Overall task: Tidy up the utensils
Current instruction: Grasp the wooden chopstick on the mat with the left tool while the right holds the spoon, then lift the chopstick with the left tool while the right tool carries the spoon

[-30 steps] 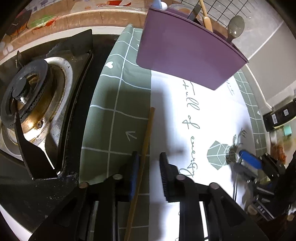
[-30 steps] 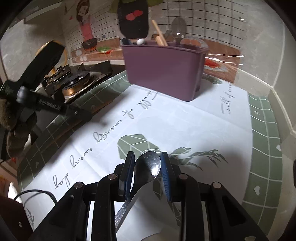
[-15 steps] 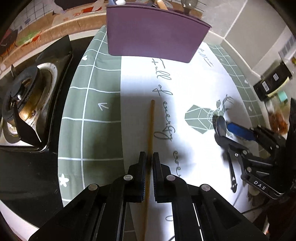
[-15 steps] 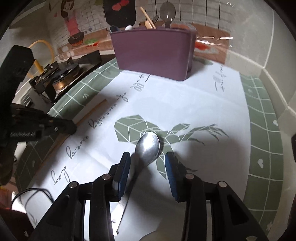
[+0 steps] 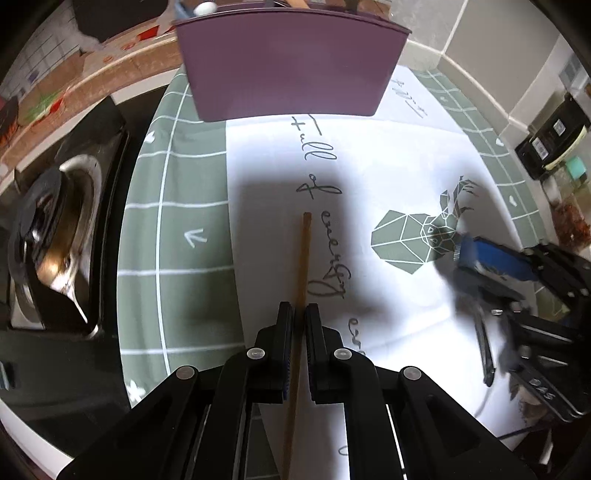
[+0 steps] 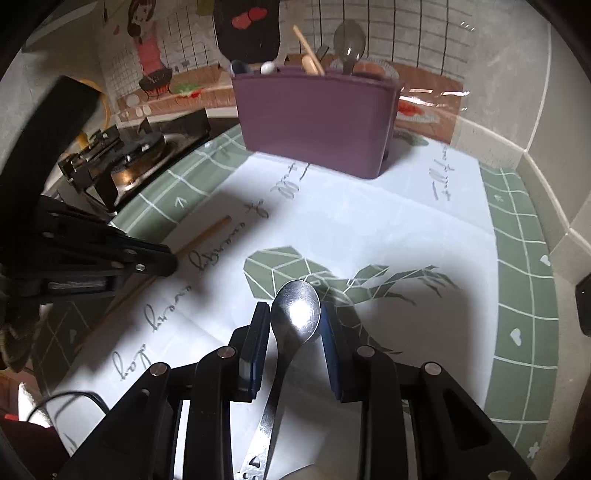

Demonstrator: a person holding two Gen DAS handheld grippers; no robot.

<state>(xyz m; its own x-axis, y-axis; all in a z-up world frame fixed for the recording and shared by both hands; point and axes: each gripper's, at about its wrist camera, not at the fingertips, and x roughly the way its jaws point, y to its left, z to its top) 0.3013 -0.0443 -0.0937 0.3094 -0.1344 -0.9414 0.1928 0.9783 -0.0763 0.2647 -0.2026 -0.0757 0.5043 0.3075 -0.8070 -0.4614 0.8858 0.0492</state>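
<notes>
The left gripper [image 5: 300,314], made of black plastic, has its two flat pads pressed together on a long, thin, round wooden chopstick [image 5: 303,266]. The stick runs straight between the pads. Its far tip points at the tall purple plastic holder [image 5: 288,70], but stops well short of it. The rest of the stick goes back under the gripper.

The right gripper [image 6: 293,325] has dark blue pads. They stand on each side of the round bowl of a shiny silver metal spoon [image 6: 297,310]. The jaws are closing in on the spoon right now. The pad farther from the gas stove looks to be just touching the bowl's edge, and the other pad is just beside it. The spoon's thin flat handle runs back under the gripper. The spoon is also well away from the purple holder, on the side nearer to the hands.

The purple holder is smooth, with a curved front wall. A light wooden handle [image 6: 308,51] and a grey spoon [image 6: 349,37] stick up out of its top.

Everything sits on a soft cloth mat [image 6: 369,221], white in the middle with curly grey writing and a green deer head made of flat shapes. The mat's edge is green with thin white lines, small hearts and arrows.

To one side of the purple holder, past the mat's edge, sits a black gas stove [image 5: 48,236] with a round metal burner. Behind the holder is a tiled wall [image 6: 406,33] with a cartoon picture.
</notes>
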